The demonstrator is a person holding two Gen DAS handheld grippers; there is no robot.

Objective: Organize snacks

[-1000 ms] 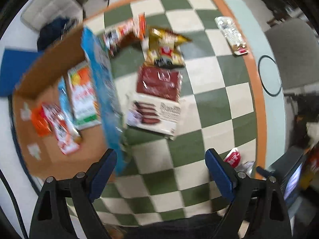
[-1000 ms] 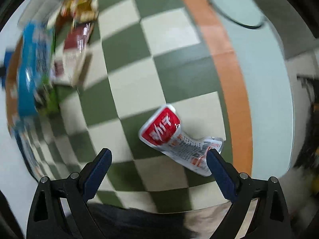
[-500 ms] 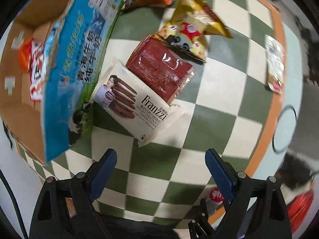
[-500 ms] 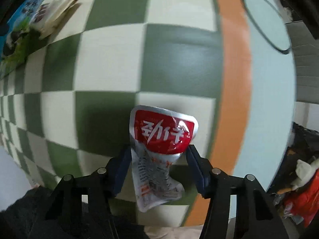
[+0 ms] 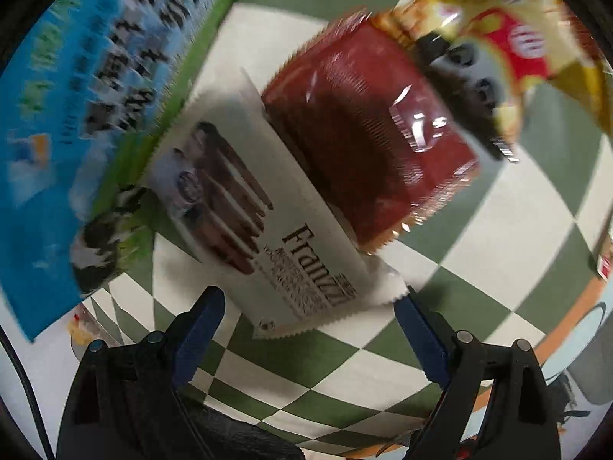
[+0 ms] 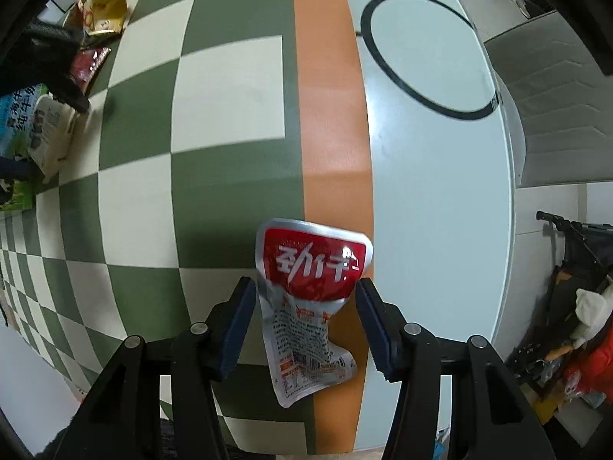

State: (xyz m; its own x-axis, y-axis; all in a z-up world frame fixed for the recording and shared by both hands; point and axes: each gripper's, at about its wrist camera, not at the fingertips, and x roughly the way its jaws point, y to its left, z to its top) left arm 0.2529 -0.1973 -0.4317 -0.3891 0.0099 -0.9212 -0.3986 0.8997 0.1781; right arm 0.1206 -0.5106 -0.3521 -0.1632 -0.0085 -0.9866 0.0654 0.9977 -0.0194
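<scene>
The right tongs (image 6: 304, 318) pointed down at the checkered table (image 6: 230, 88), their jaws closing with a red and silver snack pouch (image 6: 310, 299) between them; the pads pressed its sides and the pouch hung crumpled over the orange border strip (image 6: 333, 115). The left tongs (image 5: 310, 318) stood open just above the near end of a white Franzzi biscuit pack (image 5: 264, 226), neither pad touching it. That pack lay flat on the table, its far edge tucked beneath a dark red packet (image 5: 371, 126). A yellow snack bag (image 5: 517, 38) overlapped the red packet's far corner. A blue and green milk carton box (image 5: 76, 115) lay beside the biscuit pack on its left, blurred.
</scene>
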